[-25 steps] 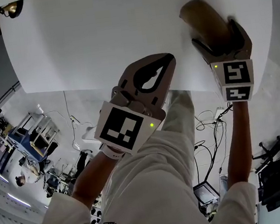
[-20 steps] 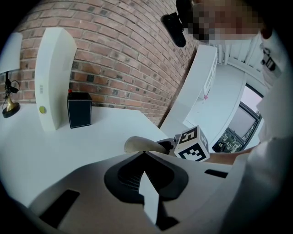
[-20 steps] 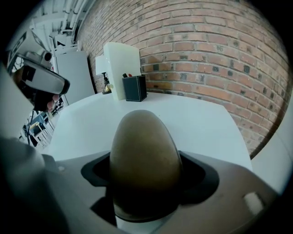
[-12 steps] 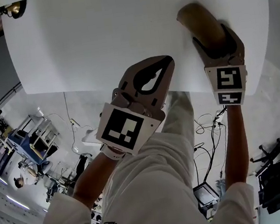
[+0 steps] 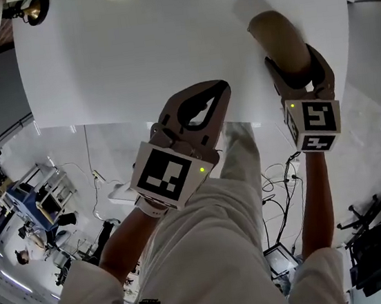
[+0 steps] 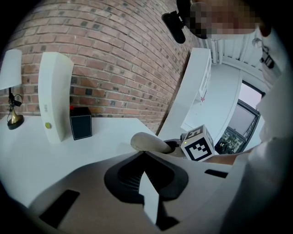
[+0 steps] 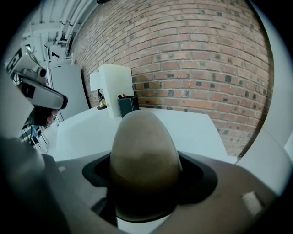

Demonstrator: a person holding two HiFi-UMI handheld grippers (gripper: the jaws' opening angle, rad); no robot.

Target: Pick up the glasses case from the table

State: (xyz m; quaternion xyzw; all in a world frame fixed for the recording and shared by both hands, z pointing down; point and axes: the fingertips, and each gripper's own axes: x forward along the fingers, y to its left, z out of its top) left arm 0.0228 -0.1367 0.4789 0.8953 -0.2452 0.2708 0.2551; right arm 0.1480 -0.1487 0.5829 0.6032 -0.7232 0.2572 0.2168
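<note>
Since a second earlier, the right gripper (image 5: pixel 297 70) had closed its jaws from a wide spread onto the glasses case (image 5: pixel 278 35) and raised it. The left gripper (image 5: pixel 218 90) had shifted little.

Head view: the tan case was pinched at its near end and pointed away over the white table (image 5: pixel 128 45). It sat close to the table's right edge and not far in from the near edge. A faint shadow lay on the tabletop just beyond its far tip. The left gripper hung over the near edge, well apart from the case, jaws pressed together. A wide stretch of white surface ran from both grippers to the lamp (image 5: pixel 36 9) at the far left corner.

Left gripper view: the left gripper (image 6: pixel 142 154) had its tips meeting, nothing between them. The case (image 6: pixel 147 140) showed beyond them to the right, with the right gripper's marker cube (image 6: pixel 198 144) beside it. A white upright unit (image 6: pixel 54 103), a black box (image 6: pixel 81 122) and the lamp (image 6: pixel 10 91) stood along the far edge against the brick wall (image 6: pixel 114 59). Open tabletop (image 6: pixel 100 132) lay between them and the case.

Right gripper view: the right gripper (image 7: pixel 146 176) gripped the case (image 7: pixel 144 137) from both sides, its rounded end standing forward of the jaws. Past it the table (image 7: pixel 194 128) ran to the wall (image 7: pixel 206 59), its right edge close by. The white unit (image 7: pixel 116 87) and black box (image 7: pixel 128 105) stood at the far left.
</note>
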